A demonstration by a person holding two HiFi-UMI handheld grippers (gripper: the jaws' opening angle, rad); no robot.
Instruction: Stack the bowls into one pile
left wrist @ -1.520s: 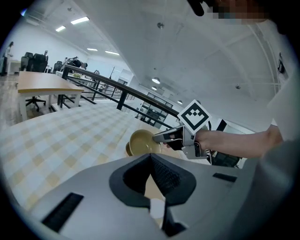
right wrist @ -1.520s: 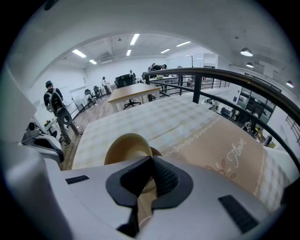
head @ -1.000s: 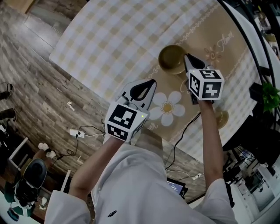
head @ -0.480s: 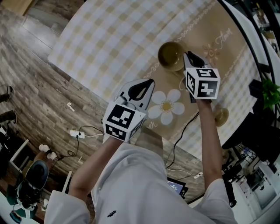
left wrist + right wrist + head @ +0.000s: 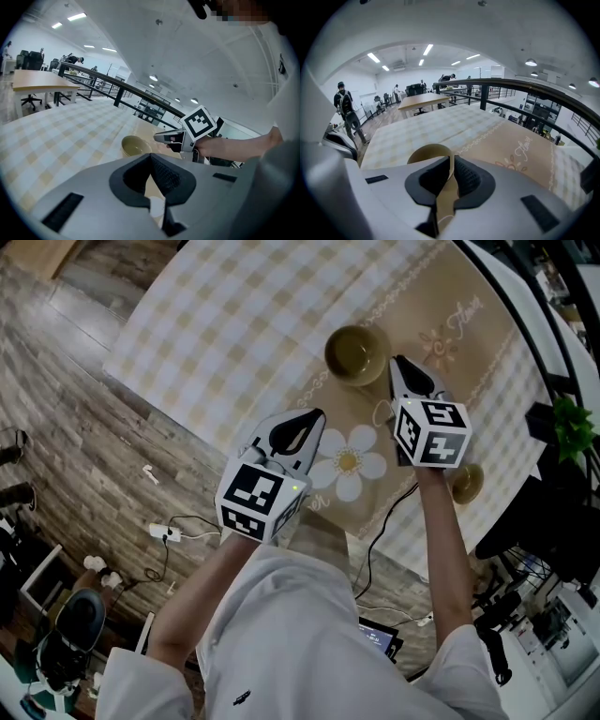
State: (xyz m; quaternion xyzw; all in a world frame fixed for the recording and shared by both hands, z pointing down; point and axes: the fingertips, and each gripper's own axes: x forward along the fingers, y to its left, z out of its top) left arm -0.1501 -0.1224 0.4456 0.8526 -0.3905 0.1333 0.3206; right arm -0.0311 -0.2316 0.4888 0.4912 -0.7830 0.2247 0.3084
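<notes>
An olive bowl (image 5: 354, 354) stands upright on the tan mat (image 5: 427, 310); it also shows as the olive bowl (image 5: 135, 145) ahead of my left jaws and the olive bowl (image 5: 427, 153) just past my right jaws. A second, smaller bowl (image 5: 466, 484) sits by the table's near right edge, partly hidden by my right arm. My right gripper (image 5: 398, 364) is shut and empty, its tip just right of the olive bowl. My left gripper (image 5: 312, 420) is shut and empty, over the near table edge, left of the daisy print (image 5: 349, 463). The right gripper (image 5: 169, 137) shows in the left gripper view.
The round table wears a yellow-checked cloth (image 5: 234, 315). Wooden floor with cables and a power strip (image 5: 164, 526) lies to the left. A dark railing and a green plant (image 5: 567, 427) border the table's right side. People stand far off in the hall (image 5: 346, 112).
My right gripper has drawn back a little from the olive bowl's rim towards me. The left gripper has barely moved. Both bowls stay put.
</notes>
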